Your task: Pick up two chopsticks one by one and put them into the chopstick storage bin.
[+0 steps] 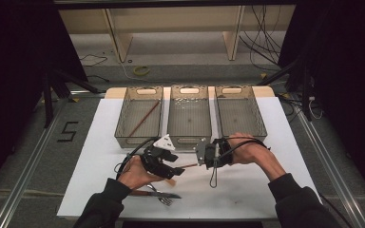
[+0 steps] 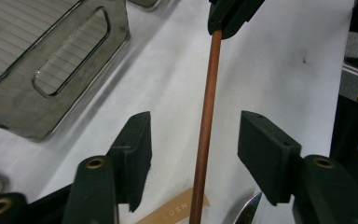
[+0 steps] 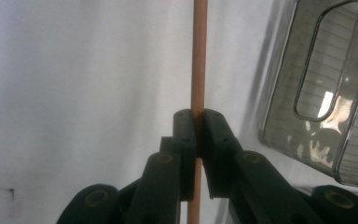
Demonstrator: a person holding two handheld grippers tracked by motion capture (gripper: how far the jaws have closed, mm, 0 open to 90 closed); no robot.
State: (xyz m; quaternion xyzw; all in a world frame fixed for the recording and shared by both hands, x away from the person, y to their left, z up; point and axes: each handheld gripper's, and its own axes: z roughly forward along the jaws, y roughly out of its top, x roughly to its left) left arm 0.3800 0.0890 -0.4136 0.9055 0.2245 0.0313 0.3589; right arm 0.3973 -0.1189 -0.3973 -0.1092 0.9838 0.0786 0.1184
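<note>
Two grippers meet over the near middle of the white tabletop (image 1: 275,142), joined by one brown chopstick (image 3: 198,56). Right gripper (image 3: 198,126): jaws closed flat on the chopstick, which runs straight up between the pads and onward past them. Left gripper (image 2: 195,144): jaws spread wide, the same chopstick (image 2: 207,112) passing through the gap with clear space on either side, touching neither pad. At the top of the left gripper view the stick's far end sits in the right gripper's black jaws. In the high view the stick lies roughly level between the two tools. Below the left gripper, near the front edge, lie a fork (image 1: 164,198) and a knife (image 1: 159,194). Three grey trays stand side by side along the far edge; the left tray (image 1: 123,118) holds another chopstick (image 1: 145,118).
</note>
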